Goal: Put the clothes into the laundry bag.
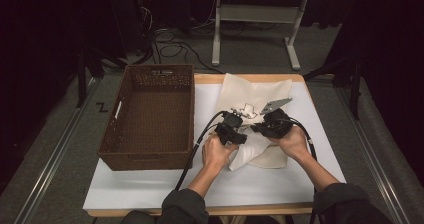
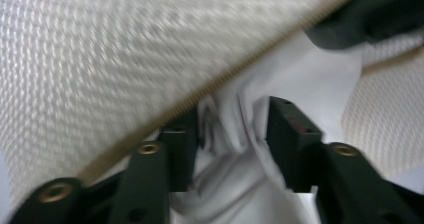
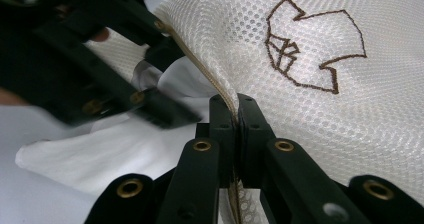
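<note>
item: mesh laundry bag [image 3: 320,104], mid-table, beside wicker basket [image 1: 150,119]. my right gripper [image 3: 235,115] clamps its zipper edge. my left gripper [image 2: 232,139], jaws apart around white garment [image 2: 235,129]. risk: garment slips out, hem catches zipper.

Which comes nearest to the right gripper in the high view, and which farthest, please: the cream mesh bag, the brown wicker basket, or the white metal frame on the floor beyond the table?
1. Cream mesh bag: its edge is clamped in the right gripper, mid-table.
2. Brown wicker basket: on the left side of the table.
3. White metal frame: on the floor past the table's far edge.
</note>
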